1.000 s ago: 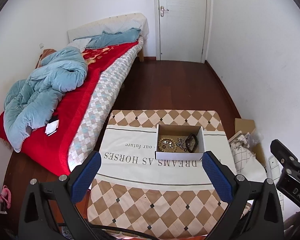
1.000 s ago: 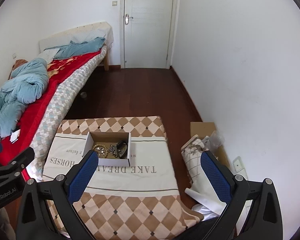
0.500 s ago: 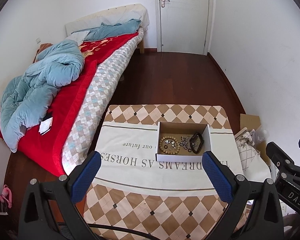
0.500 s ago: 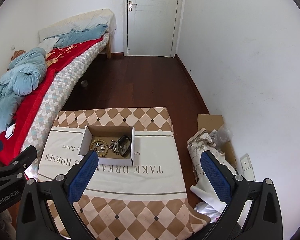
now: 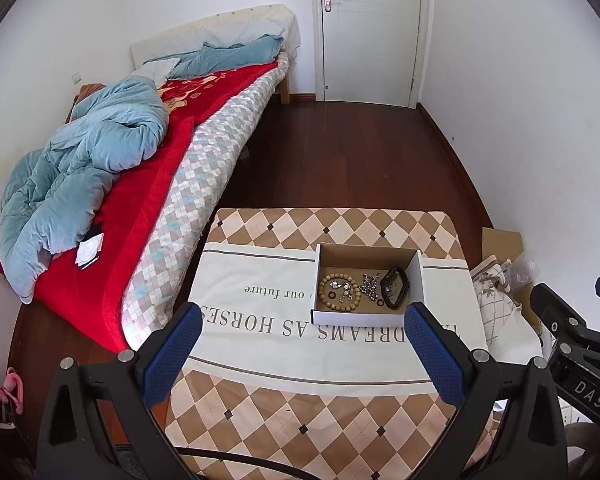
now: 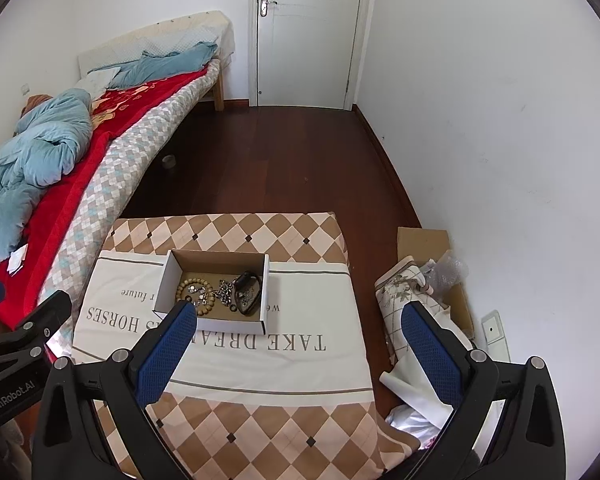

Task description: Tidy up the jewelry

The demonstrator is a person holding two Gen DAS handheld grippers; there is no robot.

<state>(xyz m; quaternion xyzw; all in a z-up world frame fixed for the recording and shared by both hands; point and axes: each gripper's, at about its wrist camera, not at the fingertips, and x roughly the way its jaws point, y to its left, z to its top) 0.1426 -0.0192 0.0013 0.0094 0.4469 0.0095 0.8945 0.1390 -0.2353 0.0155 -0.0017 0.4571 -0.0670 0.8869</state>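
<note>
Both hand-held grippers, left point(image 5: 302, 346) and right point(image 6: 298, 346), jaws apart and empty, have tilted down toward the box point(image 5: 366, 318) of jewelry point(image 5: 362, 288) on the desk point(image 5: 260, 412), closing in.

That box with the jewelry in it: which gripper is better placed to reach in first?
Probably the left gripper: the box sits almost centred between its open fingers. For the right gripper, also open, the box lies off toward its left finger.
</note>
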